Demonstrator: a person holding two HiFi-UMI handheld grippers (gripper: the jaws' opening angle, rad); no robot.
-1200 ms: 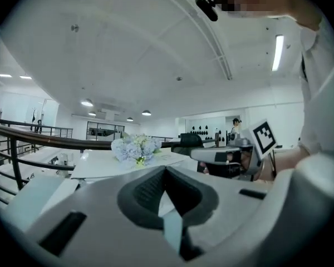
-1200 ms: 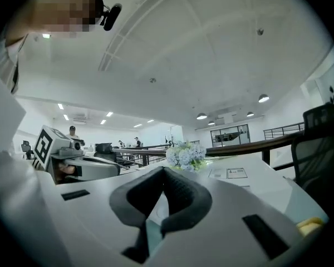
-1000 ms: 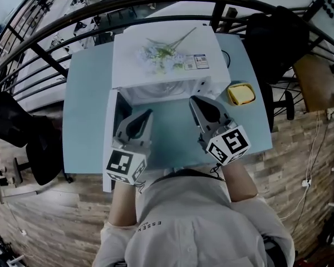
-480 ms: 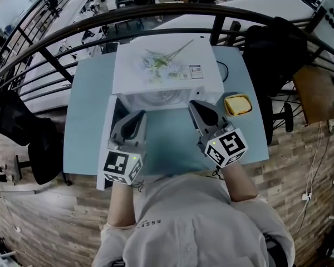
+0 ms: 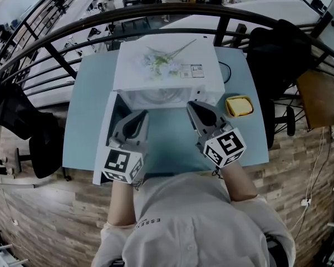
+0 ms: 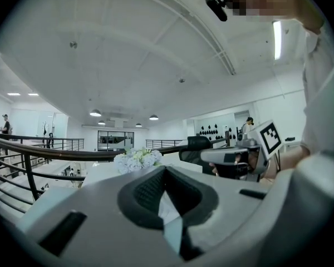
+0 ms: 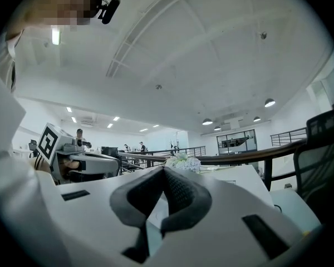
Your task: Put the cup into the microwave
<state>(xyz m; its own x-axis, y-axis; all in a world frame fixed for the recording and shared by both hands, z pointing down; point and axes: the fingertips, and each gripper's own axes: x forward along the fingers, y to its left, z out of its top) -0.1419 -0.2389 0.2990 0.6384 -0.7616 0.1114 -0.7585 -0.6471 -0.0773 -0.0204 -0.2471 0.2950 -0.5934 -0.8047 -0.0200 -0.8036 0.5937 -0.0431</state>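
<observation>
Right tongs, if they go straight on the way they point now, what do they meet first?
Most likely the microwave: the right tongs point into its open front and would meet its inside, though depth is unclear. The yellow cup sits off to the right.

The microwave [image 5: 164,65] stands on the table [image 5: 83,121] at twelve o'clock, flowers [image 5: 156,60] lying on top. The cup [image 5: 239,105] sits at its four o'clock, its open door [image 5: 104,141] at seven.

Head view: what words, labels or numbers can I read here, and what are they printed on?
"ESSEN", on the shirt; any further letters are unreadable.
Sticker on the microwave: print too small to read.
Cubes: black-and-white square patterns, no letters.
</observation>
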